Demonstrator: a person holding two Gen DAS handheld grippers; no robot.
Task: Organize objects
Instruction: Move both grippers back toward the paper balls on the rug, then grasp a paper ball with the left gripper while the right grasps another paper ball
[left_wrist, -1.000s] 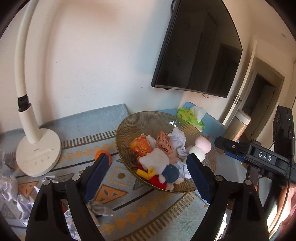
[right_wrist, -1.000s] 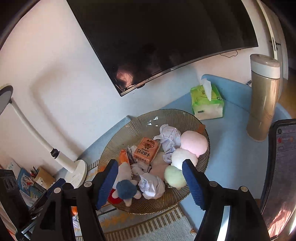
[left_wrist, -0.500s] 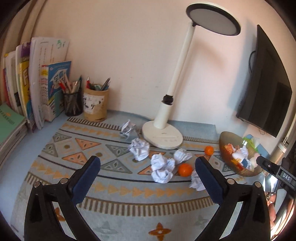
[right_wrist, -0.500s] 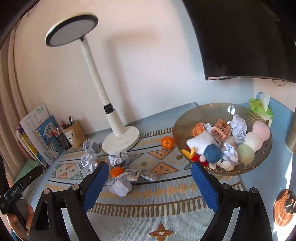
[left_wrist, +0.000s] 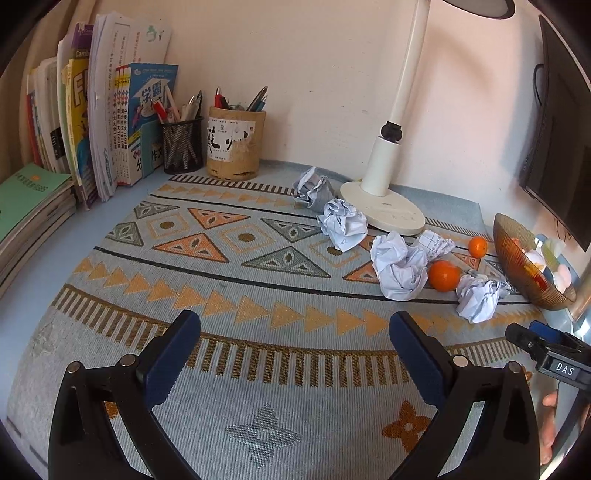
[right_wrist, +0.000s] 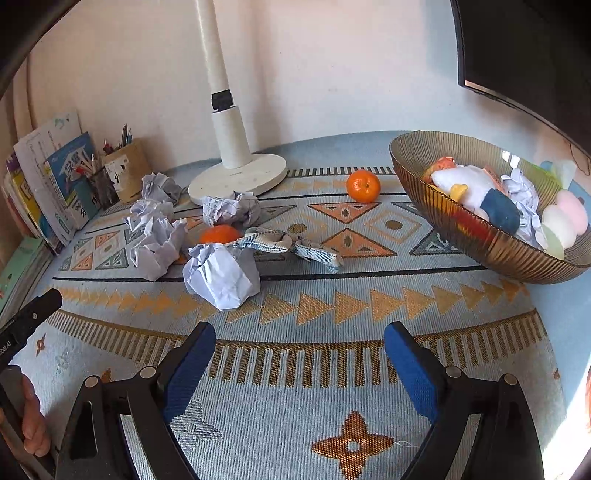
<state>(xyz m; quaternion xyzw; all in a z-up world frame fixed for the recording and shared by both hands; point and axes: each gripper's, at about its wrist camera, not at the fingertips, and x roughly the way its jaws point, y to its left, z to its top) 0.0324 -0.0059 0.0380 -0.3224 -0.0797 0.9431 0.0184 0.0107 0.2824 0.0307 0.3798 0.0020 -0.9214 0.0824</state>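
Several crumpled paper balls and two oranges lie on the patterned mat near the lamp base. A ribbed gold bowl at the right holds plush toys, paper and pastel balls. My left gripper is open and empty, low over the mat's front. My right gripper is open and empty, in front of the nearest paper ball.
Books and two pen holders stand at the back left against the wall. A stack of booklets lies at the far left. A dark monitor hangs at the right. The white lamp post rises mid-back.
Both grippers have pulled back from over the bowl and dropped low over the mat's front. The view now takes in the paper balls, oranges and books. Both stay open.
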